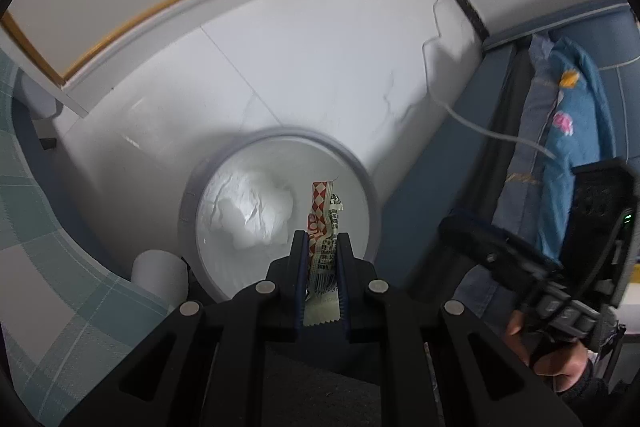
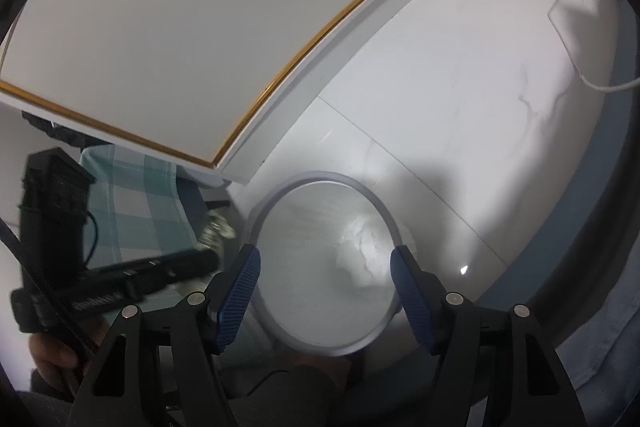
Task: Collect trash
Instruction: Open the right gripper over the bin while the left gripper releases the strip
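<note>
While the left gripper [image 1: 322, 247] pinches a red-and-white wrapper [image 1: 325, 227] upright above a white bin [image 1: 368, 183] on the pale floor [image 1: 320, 67], the right gripper [image 2: 326, 275] hangs over the same bin, jaws wide and empty.

Home bedroom: white tiled floor [image 1: 320, 67], bed with blue floral bedding [image 1: 568, 131], checked blanket [image 1: 48, 227], lined waste bin [image 1: 276, 219].
</note>
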### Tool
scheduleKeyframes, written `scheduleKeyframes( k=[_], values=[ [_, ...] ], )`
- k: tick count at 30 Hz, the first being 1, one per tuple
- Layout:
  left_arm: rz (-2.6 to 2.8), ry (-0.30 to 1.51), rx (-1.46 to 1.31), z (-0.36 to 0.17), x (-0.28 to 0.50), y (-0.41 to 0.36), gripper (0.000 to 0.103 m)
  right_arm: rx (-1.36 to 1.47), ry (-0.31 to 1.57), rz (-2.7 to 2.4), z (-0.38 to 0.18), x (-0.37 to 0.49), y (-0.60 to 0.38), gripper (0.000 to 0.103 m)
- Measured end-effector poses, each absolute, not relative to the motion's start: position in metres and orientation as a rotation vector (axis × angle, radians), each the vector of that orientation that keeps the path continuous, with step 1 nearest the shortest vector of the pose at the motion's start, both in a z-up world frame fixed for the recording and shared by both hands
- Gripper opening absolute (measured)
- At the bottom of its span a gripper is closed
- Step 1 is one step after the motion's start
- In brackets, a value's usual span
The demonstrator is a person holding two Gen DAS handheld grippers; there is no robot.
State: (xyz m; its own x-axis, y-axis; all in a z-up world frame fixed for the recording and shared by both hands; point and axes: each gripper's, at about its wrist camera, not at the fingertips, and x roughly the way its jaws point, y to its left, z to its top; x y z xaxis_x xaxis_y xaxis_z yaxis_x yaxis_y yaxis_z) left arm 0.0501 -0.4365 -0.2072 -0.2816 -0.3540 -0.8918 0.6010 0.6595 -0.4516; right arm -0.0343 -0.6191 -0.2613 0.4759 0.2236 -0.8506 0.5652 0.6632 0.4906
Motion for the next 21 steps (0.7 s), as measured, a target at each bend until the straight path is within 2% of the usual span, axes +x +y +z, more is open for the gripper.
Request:
scheduleKeyframes(
  k=[6, 9, 11, 13, 14, 21],
  values=[
    [-0.907, 1.643, 0.240, -0.215, 0.052, -0.437, 0.010, 0.856, 1.072, -0.236, -0.261, -0.036, -0.616, 0.069],
    [-0.935, 1.729, 0.145, -0.221, 0.055, -0.434, 0.015, 0.886, 1.060, -0.246, -0.259, -0.042, -0.616, 0.071],
    [-0.915, 1.710, 0.150, -0.217, 0.055, -0.432, 0.024, 0.885, 1.052, -0.242, -0.257, -0.043, -0.615, 0.072],
    [-0.914, 1.679, 0.157, -0.211, 0.054, -0.431, 0.046, 0.876, 1.048, -0.241, -0.254, -0.043, -0.614, 0.073],
    [-0.917, 1.664, 0.154, -0.209, 0.054, -0.429, 0.049, 0.874, 1.045, -0.241, -0.252, -0.044, -0.613, 0.074],
    [-0.904, 1.524, 0.176, -0.181, 0.052, -0.414, 0.050, 0.850, 1.029, -0.262, -0.237, -0.047, -0.605, 0.081]
  ],
)
